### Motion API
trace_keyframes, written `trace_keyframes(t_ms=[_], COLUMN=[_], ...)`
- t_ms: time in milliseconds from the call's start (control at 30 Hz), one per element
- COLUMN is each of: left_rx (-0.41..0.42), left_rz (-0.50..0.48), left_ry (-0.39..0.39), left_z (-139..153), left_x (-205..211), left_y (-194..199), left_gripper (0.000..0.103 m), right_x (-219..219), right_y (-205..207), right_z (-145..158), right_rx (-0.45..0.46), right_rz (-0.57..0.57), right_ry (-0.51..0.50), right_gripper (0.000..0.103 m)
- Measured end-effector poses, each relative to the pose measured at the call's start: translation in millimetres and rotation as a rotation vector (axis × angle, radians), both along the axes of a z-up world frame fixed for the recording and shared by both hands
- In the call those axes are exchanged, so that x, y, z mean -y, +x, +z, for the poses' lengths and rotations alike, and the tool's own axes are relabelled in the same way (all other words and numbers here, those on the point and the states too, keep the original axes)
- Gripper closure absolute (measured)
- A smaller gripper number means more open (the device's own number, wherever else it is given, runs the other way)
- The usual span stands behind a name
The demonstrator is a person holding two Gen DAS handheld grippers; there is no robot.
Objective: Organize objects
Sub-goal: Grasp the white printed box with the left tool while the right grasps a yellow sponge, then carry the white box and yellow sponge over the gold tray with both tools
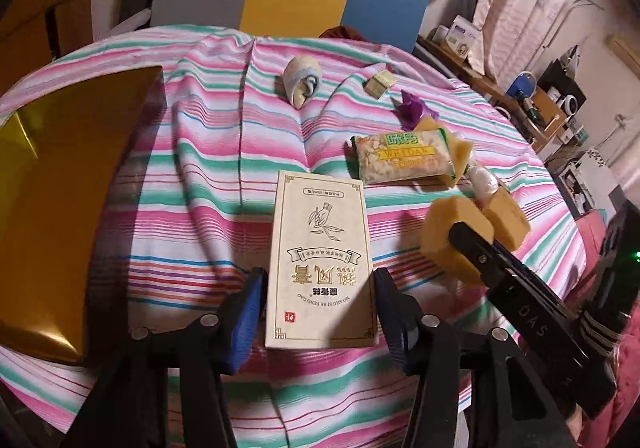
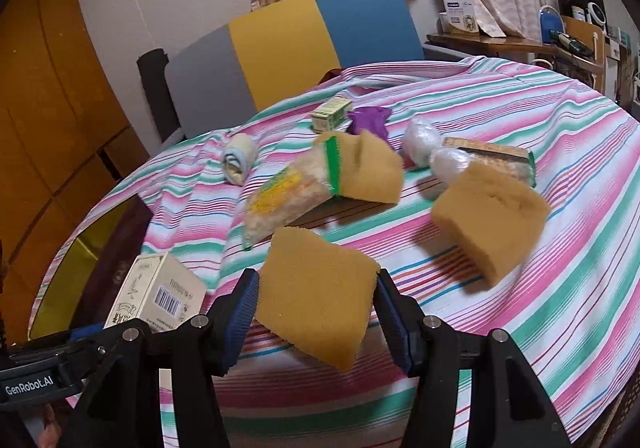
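Note:
A cream box with gold print (image 1: 322, 268) lies lengthwise between the blue pads of my left gripper (image 1: 318, 308), which is shut on its long sides. The right wrist view shows the same box (image 2: 160, 296) at the lower left, barcode side up. My right gripper (image 2: 316, 312) is shut on a yellow sponge (image 2: 316, 288) and holds it above the striped cloth. From the left wrist view, that sponge (image 1: 448, 236) and the right gripper (image 1: 476, 244) sit just right of the box. A second sponge (image 2: 488, 216) and a third (image 2: 372, 168) lie further back.
A snack pack (image 1: 404, 158) leans on the third sponge. Behind it are a rolled sock (image 1: 302, 82), a small carton (image 1: 379, 83), a purple item (image 1: 412, 108) and clear wrapped balls (image 2: 420, 140). A gold box (image 1: 60, 208) fills the left. A grey, yellow and blue chair (image 2: 280, 44) stands behind the table.

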State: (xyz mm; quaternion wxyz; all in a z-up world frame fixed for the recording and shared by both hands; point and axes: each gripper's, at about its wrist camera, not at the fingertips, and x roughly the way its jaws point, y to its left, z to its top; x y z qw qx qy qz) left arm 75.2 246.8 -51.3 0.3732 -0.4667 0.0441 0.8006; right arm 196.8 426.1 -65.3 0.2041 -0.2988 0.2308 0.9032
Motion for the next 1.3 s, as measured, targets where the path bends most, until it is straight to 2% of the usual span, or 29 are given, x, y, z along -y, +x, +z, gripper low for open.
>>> trace_keyframes(t_ms=[400,533,733,867,1033,1300], left_rx=[-0.063,-0.077,-0.111,-0.127,-0.098,-0.094], left_rz=[0.038,0.091,0.19,0.274,0.357,0.43], left_ry=[0.093,0.127,0.125,0.099,0.03,-0.106], left_z=[32.6,44.8,52.4,51.3,38.1,14.0], left_x=[50.7,74.9,113.6,143.5,175.2,216.5], left_y=[-1.5,-12.3,-37.1,-58.7,-88.3,-121.3], left_gripper=[0.049,0.049,0.049,0.049,0.049,0.049], right_x=[40.1,53.9,71.8,87.7,110.4,162.5], right_y=[-18.8,-26.5,-44.5,-55.4,-72.0,-100.7], right_z=[13.9,21.8,39.5,52.5,59.3,63.7], right_rx=[-0.012,-0.029,-0.068,-0.1,-0.109,-0.116], right_rz=[0.088,0.122,0.172,0.215,0.282,0.422], right_ry=[0.01,0.021,0.039,0.058,0.06,0.064], right_gripper=[0.045,0.045,0.045,0.045,0.045,0.045])
